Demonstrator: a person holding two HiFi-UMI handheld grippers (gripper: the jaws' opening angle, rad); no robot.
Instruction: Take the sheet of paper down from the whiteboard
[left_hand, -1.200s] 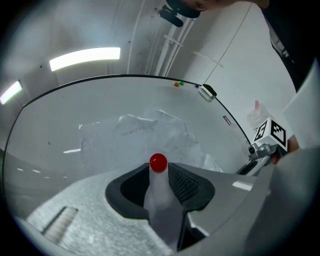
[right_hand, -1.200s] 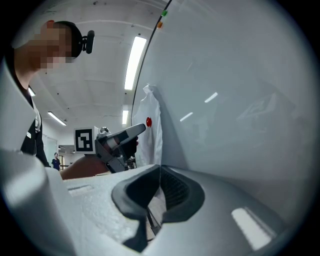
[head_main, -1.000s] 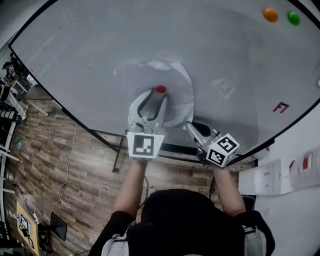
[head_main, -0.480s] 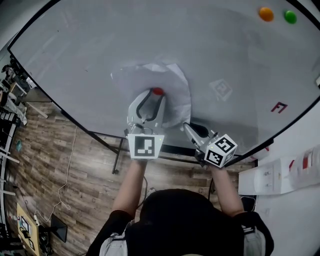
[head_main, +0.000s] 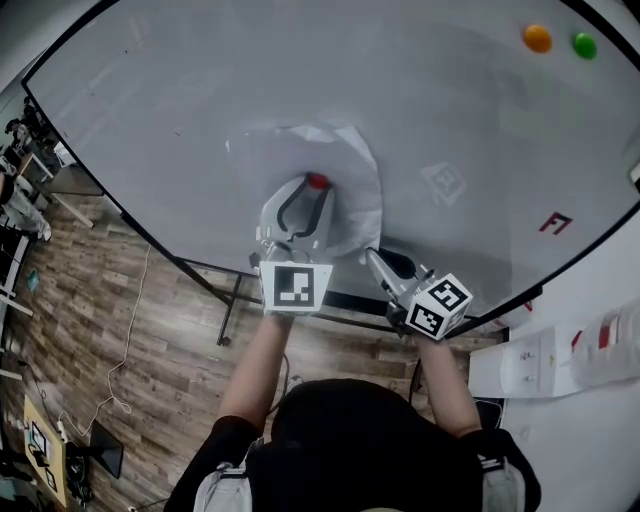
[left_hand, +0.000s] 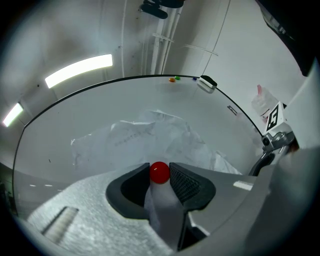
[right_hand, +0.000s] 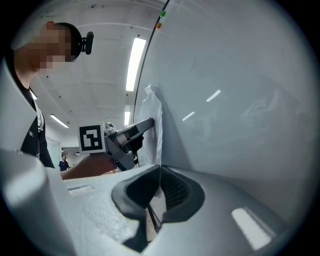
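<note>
A crumpled white sheet of paper (head_main: 345, 165) lies against the whiteboard (head_main: 200, 100), pinned near its lower middle by a round red magnet (head_main: 318, 182). My left gripper (head_main: 316, 190) is shut on that red magnet (left_hand: 160, 172), with the paper (left_hand: 150, 132) spreading out behind it. At the sheet's lower right corner my right gripper (head_main: 372, 255) is shut on the paper's edge. In the right gripper view, the thin edge of the paper (right_hand: 153, 125) runs down between the closed jaws of my right gripper (right_hand: 159, 176), and the left gripper (right_hand: 131, 134) shows beyond it.
An orange magnet (head_main: 538, 38) and a green magnet (head_main: 585, 44) sit at the board's top right, and a red mark (head_main: 556, 223) is lower right. An eraser (left_hand: 207, 82) rests on the board's edge. Wooden floor (head_main: 100, 300) and the stand's legs (head_main: 232, 305) lie below.
</note>
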